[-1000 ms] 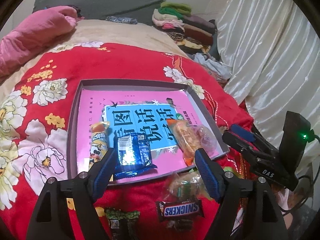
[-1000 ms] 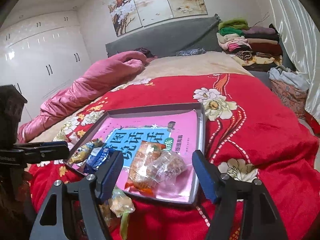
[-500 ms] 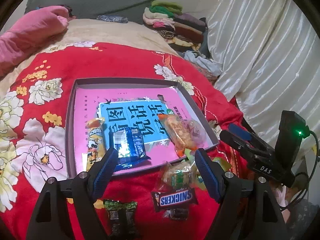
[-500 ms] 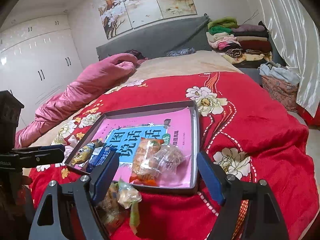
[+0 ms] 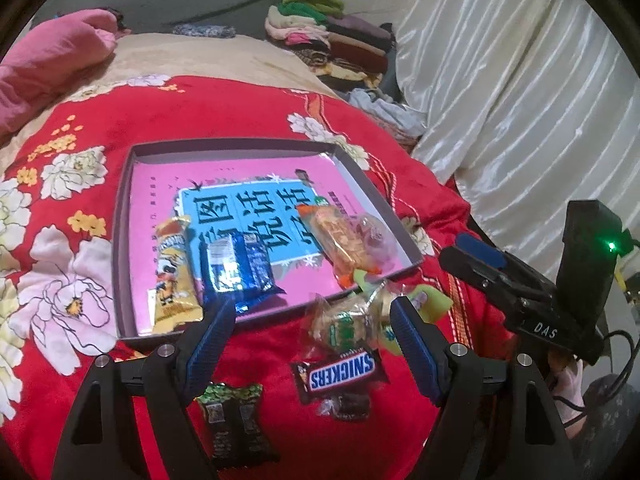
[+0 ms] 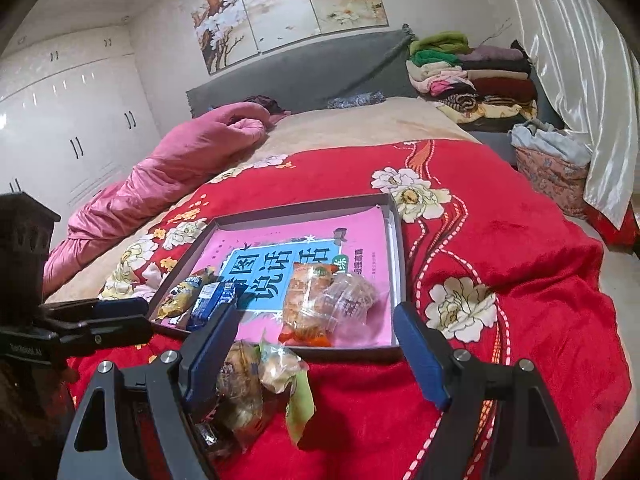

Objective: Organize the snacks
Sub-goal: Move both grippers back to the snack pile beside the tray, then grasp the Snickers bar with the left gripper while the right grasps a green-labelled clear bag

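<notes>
A shallow grey tray (image 5: 224, 146) (image 6: 296, 210) with a pink book cover inside lies on the red flowered blanket. It holds a yellow pack (image 5: 174, 276), a blue packet (image 5: 238, 268), an orange pack (image 5: 340, 240) (image 6: 306, 300) and a clear-wrapped snack (image 5: 374, 236). Before its near rim lie clear-wrapped snacks with green labels (image 5: 344, 322) (image 6: 276, 364), a Snickers bar (image 5: 340, 372) and a dark packet (image 5: 234, 412). My left gripper (image 5: 310, 340) hovers open above these loose snacks. My right gripper (image 6: 316, 344) is open and empty at the tray's near right corner.
A pink quilt (image 6: 160, 176) lies along the bed's left side. Folded clothes (image 6: 472, 76) are stacked at the headboard. A shiny white curtain (image 5: 520, 100) hangs to the right of the bed. The blanket falls off at the bed's right edge (image 6: 592, 264).
My right gripper's jaws have spread wider and drawn back from the orange pack, which stays in the tray. The left view has tipped down, showing more of the loose snacks.
</notes>
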The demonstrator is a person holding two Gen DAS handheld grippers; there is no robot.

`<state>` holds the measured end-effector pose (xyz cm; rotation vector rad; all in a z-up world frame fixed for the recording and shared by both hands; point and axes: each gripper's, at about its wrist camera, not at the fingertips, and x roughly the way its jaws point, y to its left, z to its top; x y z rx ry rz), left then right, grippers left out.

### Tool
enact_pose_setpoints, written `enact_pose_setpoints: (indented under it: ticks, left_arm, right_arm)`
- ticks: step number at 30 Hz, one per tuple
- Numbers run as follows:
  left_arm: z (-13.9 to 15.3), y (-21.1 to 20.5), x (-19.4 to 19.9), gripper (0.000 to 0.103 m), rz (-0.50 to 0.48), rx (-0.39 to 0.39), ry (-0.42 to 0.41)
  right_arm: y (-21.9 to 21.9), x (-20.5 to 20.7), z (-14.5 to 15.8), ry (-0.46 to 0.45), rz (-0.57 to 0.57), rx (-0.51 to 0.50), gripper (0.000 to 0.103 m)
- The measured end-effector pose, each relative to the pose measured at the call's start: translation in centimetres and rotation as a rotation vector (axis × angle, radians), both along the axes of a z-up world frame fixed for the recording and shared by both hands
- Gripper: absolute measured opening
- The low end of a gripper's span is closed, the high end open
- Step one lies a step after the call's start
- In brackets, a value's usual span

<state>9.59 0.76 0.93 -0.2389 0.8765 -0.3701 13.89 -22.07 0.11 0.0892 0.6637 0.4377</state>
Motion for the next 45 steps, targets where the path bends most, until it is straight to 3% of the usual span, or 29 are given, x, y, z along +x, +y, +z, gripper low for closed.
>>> enact_pose_setpoints:
  ticks: [6, 18, 45]
  left_arm:
    - [-0.5, -0.6, -0.5, 0.081, -0.035, -0.023, 0.019]
    - [-1.1, -2.7, -2.0, 0.081, -0.119, 0.029, 0.035]
    - [-4.6, -4.3, -1.7, 0.081, -0.147, 0.082, 0.134]
  right_arm:
    - [-0.3, -0.7, -0.2, 0.022, -0.017, 0.004, 0.080]
    - [-0.6, -1.3, -0.4, 0.054, -0.038, 0.026, 0.080]
    - [1.0, -0.9, -3.0, 0.120, 0.052, -0.036, 0.080]
